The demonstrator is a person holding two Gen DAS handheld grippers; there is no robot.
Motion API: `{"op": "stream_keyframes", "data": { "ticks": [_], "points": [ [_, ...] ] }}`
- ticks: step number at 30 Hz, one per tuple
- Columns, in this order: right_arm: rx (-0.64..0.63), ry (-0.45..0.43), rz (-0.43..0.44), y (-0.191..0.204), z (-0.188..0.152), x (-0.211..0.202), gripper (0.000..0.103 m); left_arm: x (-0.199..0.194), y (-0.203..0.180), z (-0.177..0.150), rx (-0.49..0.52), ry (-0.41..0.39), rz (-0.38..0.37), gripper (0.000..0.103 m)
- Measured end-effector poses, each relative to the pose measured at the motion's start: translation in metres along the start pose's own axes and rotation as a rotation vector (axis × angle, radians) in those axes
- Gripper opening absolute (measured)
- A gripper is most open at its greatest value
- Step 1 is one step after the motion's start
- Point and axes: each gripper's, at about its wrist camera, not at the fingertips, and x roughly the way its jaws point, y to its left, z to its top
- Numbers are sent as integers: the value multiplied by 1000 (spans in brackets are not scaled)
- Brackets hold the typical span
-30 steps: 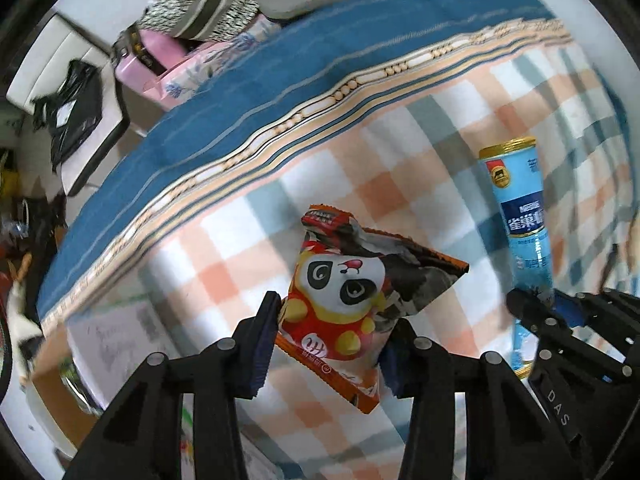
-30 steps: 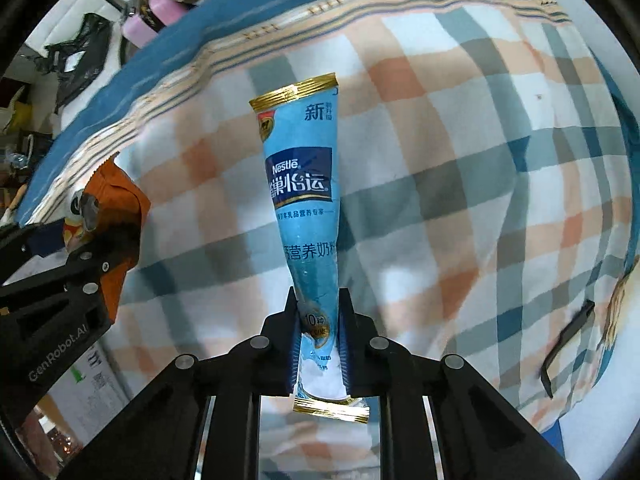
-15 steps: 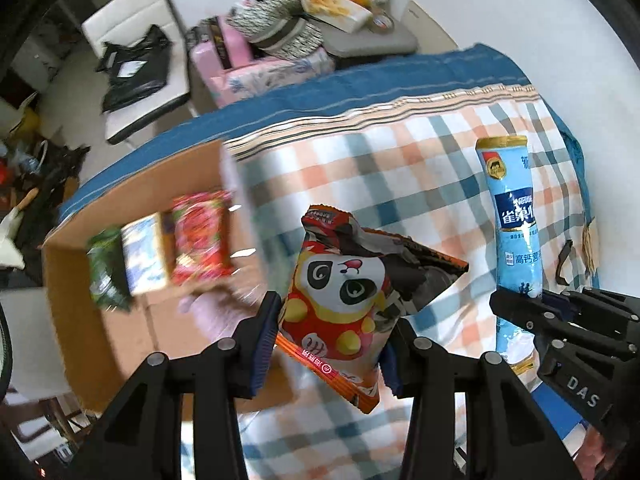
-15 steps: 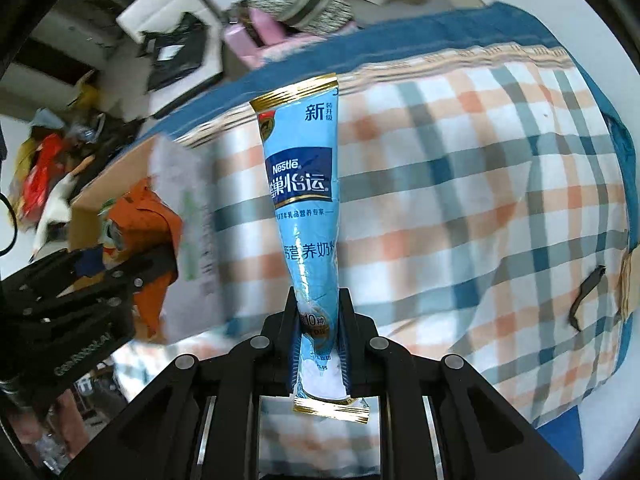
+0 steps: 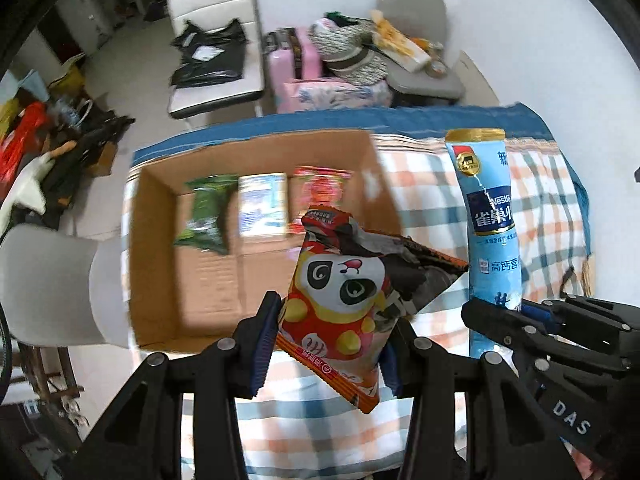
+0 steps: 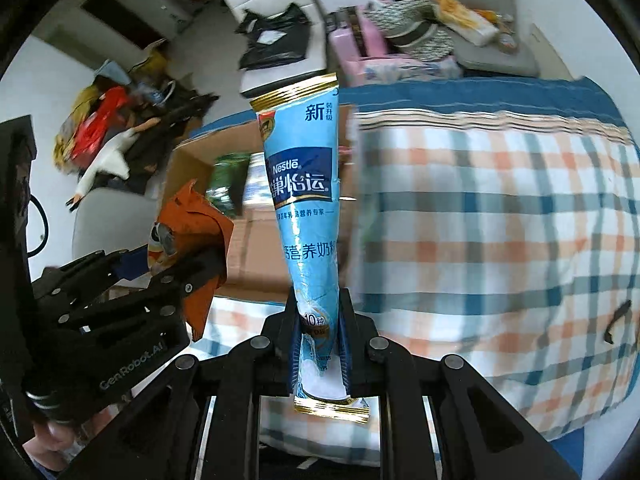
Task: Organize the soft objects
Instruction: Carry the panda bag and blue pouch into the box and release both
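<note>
My left gripper point(image 5: 328, 344) is shut on a red panda snack bag point(image 5: 352, 300) and holds it in the air over the near edge of an open cardboard box point(image 5: 156, 264). My right gripper point(image 6: 320, 332) is shut on the lower end of a tall blue Nestle milk powder pouch point(image 6: 306, 208), held upright. The pouch also shows at the right of the left wrist view point(image 5: 492, 224). The panda bag and left gripper point(image 6: 188, 280) show at the left of the right wrist view. The box point(image 6: 256, 256) lies behind the pouch there.
The box holds a green packet point(image 5: 206, 216), a blue-white packet point(image 5: 262, 210) and a red packet point(image 5: 320, 192). A plaid cloth point(image 6: 500, 216) covers the bed. Chairs point(image 5: 216, 60), a pink suitcase point(image 5: 288, 68) and floor clutter point(image 5: 44, 152) stand beyond.
Both grippers have risen and swung left with their bags. The cardboard box, first off view, now lies below and ahead of the left gripper.
</note>
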Motion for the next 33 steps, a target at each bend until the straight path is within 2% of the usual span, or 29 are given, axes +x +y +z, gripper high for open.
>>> {"op": "stream_keyframes", "data": {
  "ticks": [5,9,12,23,28,33],
  "points": [
    [-1,24,18,41,10,29,17,8,60,-3,-89,19,29,41],
    [17,48,14,56,21,59,17,37,103,-1,-162,83,19,41],
    [31,67,-13,62,30,86,17,64,121,1,-184,137,12,41],
    [108,133,-67,64,53,170,17,144,159,9,-228,279,-39,41],
    [150,164,-30,61,55,203,17,170,170,9,-244,324,-57,41],
    [115,195,-4,74,54,229,17,181,179,5,-242,340,-41,42]
  ]
}}
